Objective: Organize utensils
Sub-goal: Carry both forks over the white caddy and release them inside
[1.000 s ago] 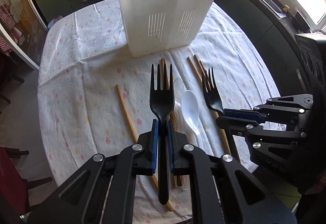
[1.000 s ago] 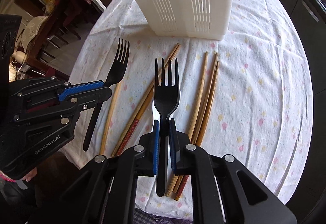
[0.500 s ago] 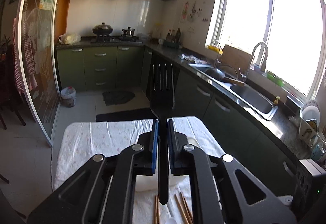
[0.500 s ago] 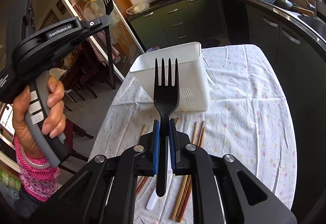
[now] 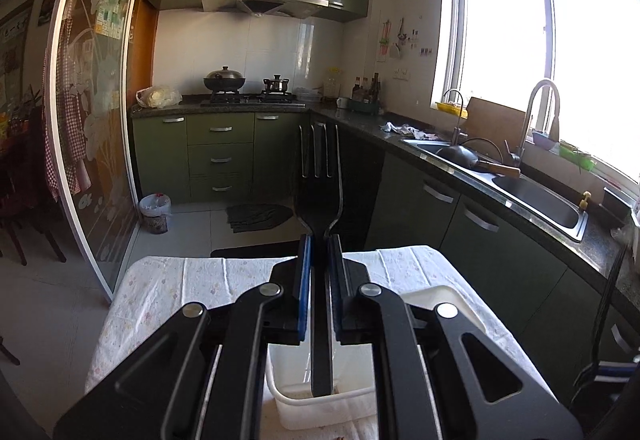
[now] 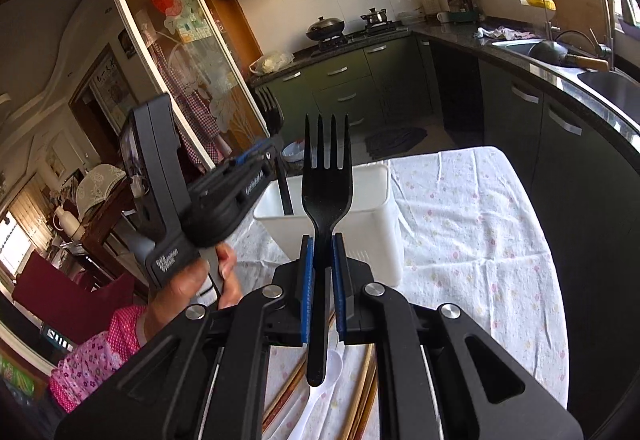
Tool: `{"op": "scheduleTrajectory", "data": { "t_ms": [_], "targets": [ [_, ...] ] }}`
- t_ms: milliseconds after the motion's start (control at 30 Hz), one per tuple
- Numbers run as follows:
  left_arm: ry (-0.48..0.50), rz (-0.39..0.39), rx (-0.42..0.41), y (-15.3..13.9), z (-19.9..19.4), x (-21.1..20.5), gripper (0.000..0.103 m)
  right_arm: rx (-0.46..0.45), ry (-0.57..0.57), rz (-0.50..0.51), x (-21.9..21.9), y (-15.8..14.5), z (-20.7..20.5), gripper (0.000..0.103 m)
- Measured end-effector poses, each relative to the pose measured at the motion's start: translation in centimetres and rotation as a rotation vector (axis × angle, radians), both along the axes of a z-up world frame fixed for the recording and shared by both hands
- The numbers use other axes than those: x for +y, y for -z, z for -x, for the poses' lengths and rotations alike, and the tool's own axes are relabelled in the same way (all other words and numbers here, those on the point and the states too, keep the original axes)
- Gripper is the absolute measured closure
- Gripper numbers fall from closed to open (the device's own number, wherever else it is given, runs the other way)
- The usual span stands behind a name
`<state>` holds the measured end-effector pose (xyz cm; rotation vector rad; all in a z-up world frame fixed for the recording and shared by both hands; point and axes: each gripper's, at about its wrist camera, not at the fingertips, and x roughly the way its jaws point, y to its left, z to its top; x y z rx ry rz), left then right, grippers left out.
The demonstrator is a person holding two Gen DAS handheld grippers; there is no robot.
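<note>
My left gripper is shut on a black fork, held upright with tines up; its handle end hangs inside the white utensil holder below. In the right wrist view the left gripper stands over the holder with its fork's handle dipping into it. My right gripper is shut on a second black fork, upright, in front of the holder. Wooden chopsticks and a white spoon lie on the table under my right gripper.
The table has a white flowered cloth. Green kitchen cabinets, a stove with pots and a sink lie beyond. A glass sliding door stands at the left.
Both grippers rose from the table and tilted level, each carrying its fork. The left one moved over the holder and lowered its fork's handle into it.
</note>
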<state>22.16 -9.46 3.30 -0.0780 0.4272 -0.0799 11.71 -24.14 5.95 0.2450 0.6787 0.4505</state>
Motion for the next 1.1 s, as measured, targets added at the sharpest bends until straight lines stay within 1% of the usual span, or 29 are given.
{"op": "scheduleTrajectory", "data": {
  "t_ms": [67, 167, 333, 400, 467, 533, 667, 833, 867, 900, 967, 1100],
  "targets": [
    [0.004, 0.004, 0.019, 1.0, 0.2, 0.3, 0.094, -0.045, 0.024, -0.009, 0.2, -1.1, -0.9, 0.093],
    [0.006, 0.0, 0.031, 1.8, 0.4, 0.5, 0.094, -0.116, 0.052, -0.022, 0.9, -3.0, -2.4, 0.093],
    [0.014, 0.007, 0.028, 1.5, 1.1, 0.9, 0.09, -0.232, 0.121, -0.031, 2.1, -5.6, -5.0, 0.093],
    [0.016, 0.019, 0.029, 1.3, 1.5, 1.4, 0.089, -0.277, 0.159, -0.025, 2.4, -6.2, -6.0, 0.093],
    [0.017, 0.023, 0.03, 0.9, 2.0, 1.8, 0.089, -0.302, 0.192, -0.005, 2.6, -5.9, -7.3, 0.093],
    [0.022, 0.024, 0.037, 0.8, 2.6, 2.0, 0.088, -0.292, 0.204, 0.025, 2.9, -5.1, -8.7, 0.093],
    [0.035, 0.021, 0.075, 0.7, 3.9, 2.4, 0.087, -0.248, 0.198, 0.081, 3.4, -1.8, -10.2, 0.093],
    [0.06, 0.006, 0.129, 0.9, 5.3, 1.9, 0.086, -0.195, 0.18, 0.112, 3.5, 1.4, -10.4, 0.092],
    [0.064, -0.001, 0.135, 1.0, 5.7, 1.6, 0.086, -0.189, 0.176, 0.118, 3.4, 1.9, -10.2, 0.09],
    [0.069, -0.007, 0.144, 1.1, 5.9, 1.5, 0.086, -0.186, 0.171, 0.122, 3.4, 2.1, -10.1, 0.081],
    [0.08, -0.01, 0.168, 1.3, 6.2, 1.2, 0.085, -0.189, 0.174, 0.125, 3.1, 2.5, -9.5, 0.075],
    [0.101, -0.008, 0.245, 2.3, 6.5, 0.6, 0.084, -0.181, 0.176, 0.105, 2.1, 2.0, -7.0, 0.074]
  ]
}}
